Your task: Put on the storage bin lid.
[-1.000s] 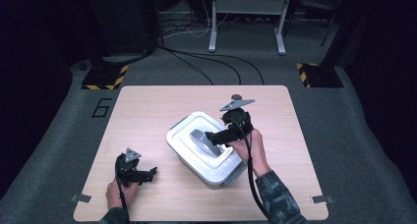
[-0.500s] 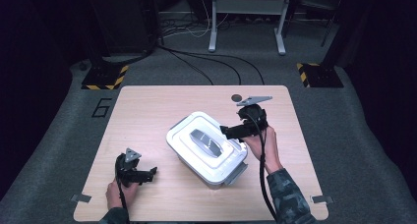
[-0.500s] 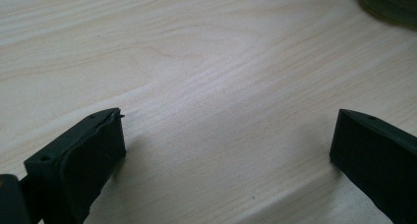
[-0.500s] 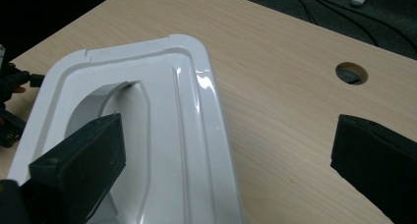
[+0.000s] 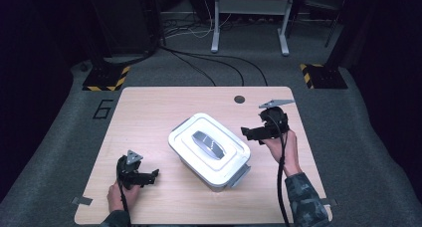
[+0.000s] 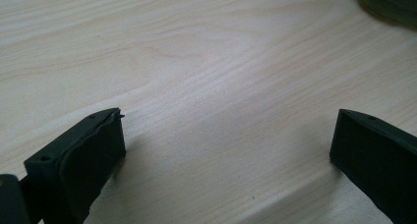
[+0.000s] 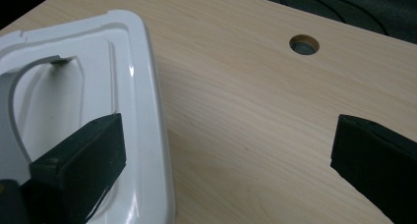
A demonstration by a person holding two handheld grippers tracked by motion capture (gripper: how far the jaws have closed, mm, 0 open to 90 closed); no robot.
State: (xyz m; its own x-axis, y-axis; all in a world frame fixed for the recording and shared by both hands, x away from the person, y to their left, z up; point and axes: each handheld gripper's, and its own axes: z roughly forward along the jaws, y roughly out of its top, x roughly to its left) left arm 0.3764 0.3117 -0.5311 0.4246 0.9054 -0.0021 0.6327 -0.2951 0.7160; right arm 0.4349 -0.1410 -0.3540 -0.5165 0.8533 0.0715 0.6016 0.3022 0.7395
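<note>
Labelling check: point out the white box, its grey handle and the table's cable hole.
white box (image 5: 185,140), high view, lid's left edge.
grey handle (image 5: 208,143), high view, middle of the handle.
cable hole (image 7: 304,44), right gripper view, centre of the hole.

Your box is sitting in the middle of the table. Your right gripper is hanging just right of it; your left gripper is resting near-left.

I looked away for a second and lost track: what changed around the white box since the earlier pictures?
The right tool drew back off the white box, from over its lid handle to the bare table at the box's right, jaws open and empty. The left tool, also open, and the box stayed put.
</note>
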